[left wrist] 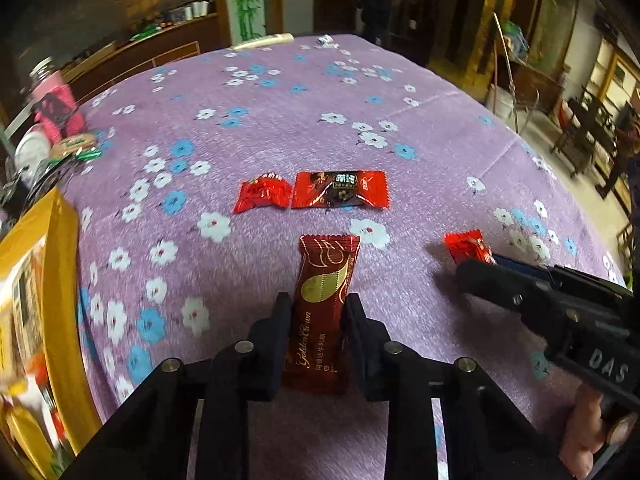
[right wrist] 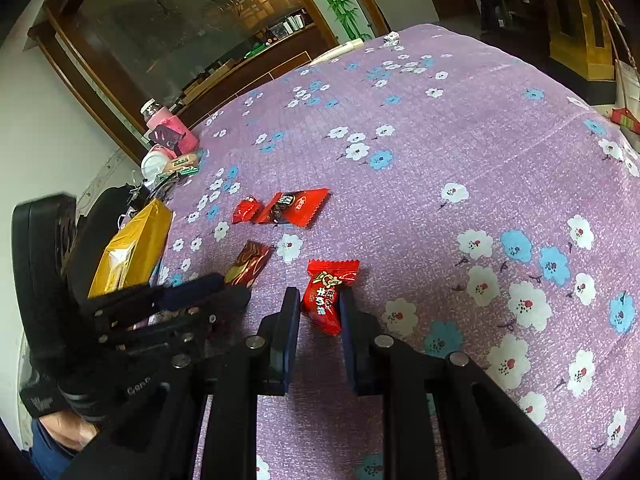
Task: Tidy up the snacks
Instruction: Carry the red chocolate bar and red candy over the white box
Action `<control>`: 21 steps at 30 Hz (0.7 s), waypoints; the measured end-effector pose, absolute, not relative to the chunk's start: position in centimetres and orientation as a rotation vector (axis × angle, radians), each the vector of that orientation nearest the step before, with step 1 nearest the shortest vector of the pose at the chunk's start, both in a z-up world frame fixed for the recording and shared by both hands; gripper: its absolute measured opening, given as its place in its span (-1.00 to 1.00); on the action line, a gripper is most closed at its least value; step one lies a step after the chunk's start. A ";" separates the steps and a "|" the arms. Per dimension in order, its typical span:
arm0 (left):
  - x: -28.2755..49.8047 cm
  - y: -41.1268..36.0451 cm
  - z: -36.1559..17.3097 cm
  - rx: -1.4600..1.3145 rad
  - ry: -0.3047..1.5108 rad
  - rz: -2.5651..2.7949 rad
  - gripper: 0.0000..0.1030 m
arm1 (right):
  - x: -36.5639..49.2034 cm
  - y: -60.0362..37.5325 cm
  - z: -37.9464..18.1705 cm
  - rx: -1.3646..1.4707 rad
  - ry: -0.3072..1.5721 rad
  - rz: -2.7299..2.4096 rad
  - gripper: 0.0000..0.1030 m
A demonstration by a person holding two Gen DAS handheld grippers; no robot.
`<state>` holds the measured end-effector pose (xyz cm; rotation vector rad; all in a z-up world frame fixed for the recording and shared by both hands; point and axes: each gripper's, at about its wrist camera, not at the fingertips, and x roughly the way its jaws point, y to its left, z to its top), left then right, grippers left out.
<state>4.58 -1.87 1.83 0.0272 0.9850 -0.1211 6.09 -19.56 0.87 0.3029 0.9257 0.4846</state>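
Note:
In the left wrist view my left gripper (left wrist: 318, 304) is shut on a dark red, gold-printed snack bar (left wrist: 324, 280) that lies lengthwise between its fingers on the purple floral tablecloth (left wrist: 280, 120). The right wrist view shows my right gripper (right wrist: 319, 296) shut on a small bright red candy (right wrist: 326, 300), its pads against the wrapper's sides. Beyond them a small red candy (left wrist: 262, 196) and a red-and-black candy (left wrist: 340, 190) lie side by side. The right gripper (left wrist: 476, 268) with its candy (left wrist: 466, 246) also shows at the right of the left wrist view.
A yellow bag (left wrist: 48, 300) stands at the table's left edge. Behind it are a pink-sleeved bottle (left wrist: 56, 104) and small packets (left wrist: 76, 146). A small wrapped item (left wrist: 326, 40) and a white object (left wrist: 262, 42) lie at the far edge. A person's hand (left wrist: 588, 436) holds the right gripper.

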 end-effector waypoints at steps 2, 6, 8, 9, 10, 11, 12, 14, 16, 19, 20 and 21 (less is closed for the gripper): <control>3.6 -1.8 1.9 0.009 0.964 -0.116 -0.49 | 5.9 -19.6 1.0 0.300 0.917 0.487 -0.64; 1.5 -1.1 2.3 -0.046 0.877 -0.113 -0.48 | 5.6 -19.4 1.4 0.284 0.895 0.494 -0.64; 1.1 -0.9 2.6 -0.054 0.842 -0.100 -0.48 | 5.3 -19.2 1.7 0.273 0.880 0.498 -0.64; 1.0 -0.7 2.9 -0.062 0.819 -0.093 -0.48 | 5.2 -19.1 1.8 0.267 0.872 0.498 -0.64; 0.9 -0.5 3.1 -0.070 0.797 -0.089 -0.48 | 5.1 -19.0 2.0 0.258 0.860 0.499 -0.64; 0.9 -0.3 3.3 -0.073 0.771 -0.080 -0.48 | 5.0 -18.9 2.1 0.252 0.852 0.499 -0.64; 0.7 -0.2 3.6 -0.075 0.749 -0.070 -0.48 | 4.8 -18.8 2.3 0.243 0.839 0.498 -0.64; 0.5 0.1 3.9 -0.086 0.721 -0.069 -0.48 | 4.6 -18.6 2.7 0.226 0.816 0.493 -0.64; 0.5 0.3 4.1 -0.083 0.700 -0.052 -0.48 | 4.3 -18.4 3.0 0.208 0.795 0.489 -0.64; 0.4 0.6 4.2 -0.089 0.690 -0.043 -0.48 | 4.0 -17.8 3.4 0.172 0.764 0.484 -0.64; 0.4 0.7 4.2 -0.094 0.691 -0.043 -0.48 | 3.8 -17.7 3.7 0.158 0.748 0.480 -0.64; 0.4 0.7 4.3 -0.094 0.691 -0.041 -0.48 | 3.6 -17.5 3.9 0.145 0.732 0.478 -0.64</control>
